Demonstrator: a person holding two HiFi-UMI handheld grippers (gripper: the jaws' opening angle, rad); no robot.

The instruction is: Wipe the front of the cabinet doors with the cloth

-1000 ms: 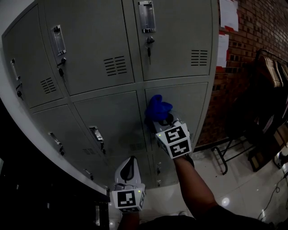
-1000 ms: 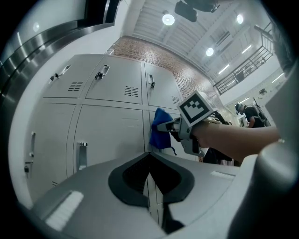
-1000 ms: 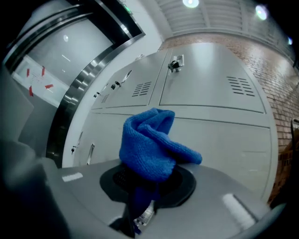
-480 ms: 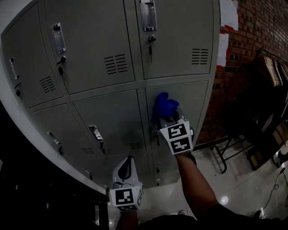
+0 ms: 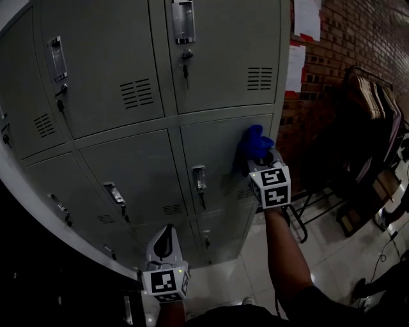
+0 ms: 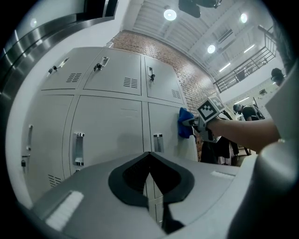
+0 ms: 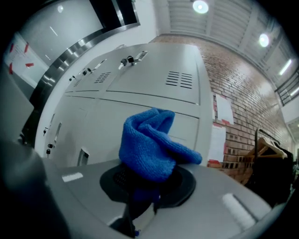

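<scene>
The right gripper (image 5: 261, 161) is held up against the grey cabinet doors (image 5: 147, 172), arm stretched out from below. Its fingers (image 7: 79, 191) are clenched on a blue cloth (image 5: 254, 144), which bunches out beyond the tips in a loose, folded wad. The wad sits at the upper right corner of the right-hand middle door, close to that door's right edge, and looks pressed against the metal. From the right gripper view, the lower part of the cloth (image 7: 149, 144) is drawn down into the pinch while the rest puffs up above it.

The left gripper (image 5: 169, 231) hangs low, near the bottom row of doors and well apart from the cloth. Its fingers are closed together with nothing between them, pointing up the face of the cabinet. From that side, the cloth (image 6: 184, 122) shows as a small blue patch against the far door.

The door under the cloth has a metal handle (image 5: 199, 175) near its left edge. The door above carries vent slots (image 5: 259, 78) and a key (image 5: 185, 67) hanging in its lock. To the right of the cabinet stands a brick wall (image 5: 326, 38) with paper sheets (image 5: 307, 19) stuck on it, and a clothes rack (image 5: 370, 102) beyond. The floor (image 5: 255, 255) below is pale and shiny.
</scene>
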